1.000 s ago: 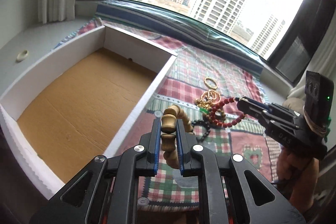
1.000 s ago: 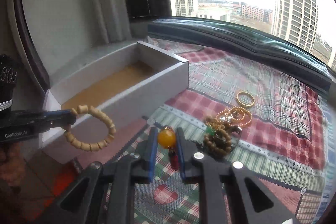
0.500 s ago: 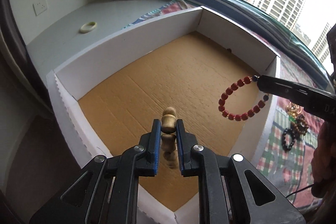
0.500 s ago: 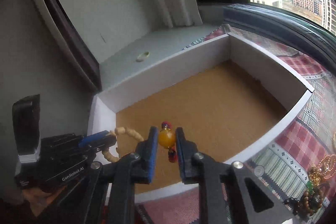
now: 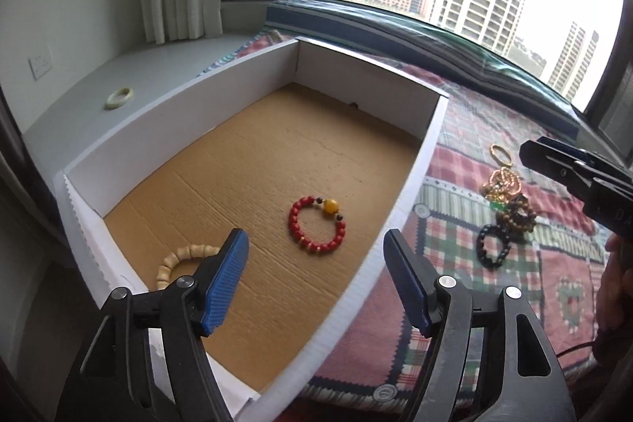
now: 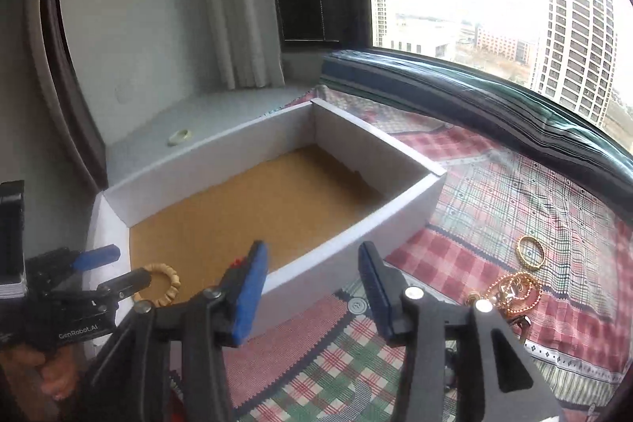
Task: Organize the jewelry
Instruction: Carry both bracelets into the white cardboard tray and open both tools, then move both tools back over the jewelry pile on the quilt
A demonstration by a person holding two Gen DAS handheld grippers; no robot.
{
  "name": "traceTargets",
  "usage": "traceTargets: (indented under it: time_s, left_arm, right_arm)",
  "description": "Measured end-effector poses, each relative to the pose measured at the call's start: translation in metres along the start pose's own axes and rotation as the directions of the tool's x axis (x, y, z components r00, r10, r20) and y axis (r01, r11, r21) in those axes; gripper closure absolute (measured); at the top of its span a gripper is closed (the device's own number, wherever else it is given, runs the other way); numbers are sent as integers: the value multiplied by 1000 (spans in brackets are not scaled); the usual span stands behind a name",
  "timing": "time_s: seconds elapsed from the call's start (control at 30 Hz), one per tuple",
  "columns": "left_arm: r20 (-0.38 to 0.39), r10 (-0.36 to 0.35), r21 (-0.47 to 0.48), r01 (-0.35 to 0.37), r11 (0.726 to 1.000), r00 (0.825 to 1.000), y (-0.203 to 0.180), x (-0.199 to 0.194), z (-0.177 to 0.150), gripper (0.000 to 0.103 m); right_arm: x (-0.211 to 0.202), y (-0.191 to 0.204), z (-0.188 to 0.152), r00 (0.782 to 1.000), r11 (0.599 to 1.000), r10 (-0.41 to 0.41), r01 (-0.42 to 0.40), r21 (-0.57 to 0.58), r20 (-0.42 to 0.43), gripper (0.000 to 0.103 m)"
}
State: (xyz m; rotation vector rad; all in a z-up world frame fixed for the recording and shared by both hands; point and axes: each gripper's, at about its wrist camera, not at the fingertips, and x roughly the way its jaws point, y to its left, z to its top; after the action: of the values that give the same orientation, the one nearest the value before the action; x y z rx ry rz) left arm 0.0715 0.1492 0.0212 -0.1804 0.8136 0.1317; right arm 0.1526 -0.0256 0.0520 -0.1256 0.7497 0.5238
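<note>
Two bracelets lie in the box (image 5: 419,161); both grippers, jaws just opened and empty, right gripper (image 6: 312,260) nearer the jewelry pile (image 5: 504,200).

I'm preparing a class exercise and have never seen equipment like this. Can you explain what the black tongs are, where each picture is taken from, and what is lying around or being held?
These are two hand-held grippers, one in each of a person's hands, each with a camera looking along its two blue-padded fingers. One picture is from the left gripper, the other from the right gripper. Both have just been opening, and nothing is between their fingers. In the white box lie a red bead bracelet and a pale wooden bead bracelet. On the checked cloth a pile of jewelry waits. A pale ring sits on the grey ledge.
</note>
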Motion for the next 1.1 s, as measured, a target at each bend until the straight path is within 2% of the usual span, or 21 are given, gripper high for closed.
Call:
traceTargets:
  time_s: [0.1, 0.23, 0.37, 0.43, 0.53, 0.63, 0.7, 0.8, 1.1]
  left_arm:
    - [-1, -92, 69, 92, 993, 996, -37, -5, -11, 23]
    - [-55, -173, 124, 179, 976, 983, -77, 3, -34, 23]
    - [-124, -198, 144, 215, 966, 972, -104, 20, -60, 23]
    - [-146, -208, 150, 229, 962, 967, -115, 27, -70, 23]
    - [-166, -197, 177, 226, 958, 966, -131, 35, -84, 23]
    - [-166, -171, 213, 205, 955, 971, -142, 41, -92, 23]
    - [-164, -153, 231, 189, 955, 975, -148, 45, -96, 17]
    - [-163, -130, 250, 169, 953, 978, -155, 56, -103, 15]
    - [-215, -93, 270, 150, 951, 972, -170, 90, -117, 15]
  right_arm:
    - [-31, -17, -26, 998, 998, -54, 54, 15, 16, 53]
    - [-62, -41, -67, 988, 985, -157, 155, 71, 15, 53]
    - [-89, -68, -111, 962, 953, -273, 270, 139, -1, 52]
    - [-99, -80, -133, 942, 927, -334, 332, 175, -18, 45]
    - [-108, -96, -163, 916, 892, -398, 399, 214, -47, 44]
    - [-109, -110, -188, 911, 872, -403, 412, 265, -89, 44]
    - [-109, -116, -202, 914, 863, -392, 404, 303, -103, 44]
    - [-105, -117, -219, 908, 851, -402, 418, 319, -118, 44]
    - [-87, -123, -242, 911, 841, -373, 413, 348, -178, 44]
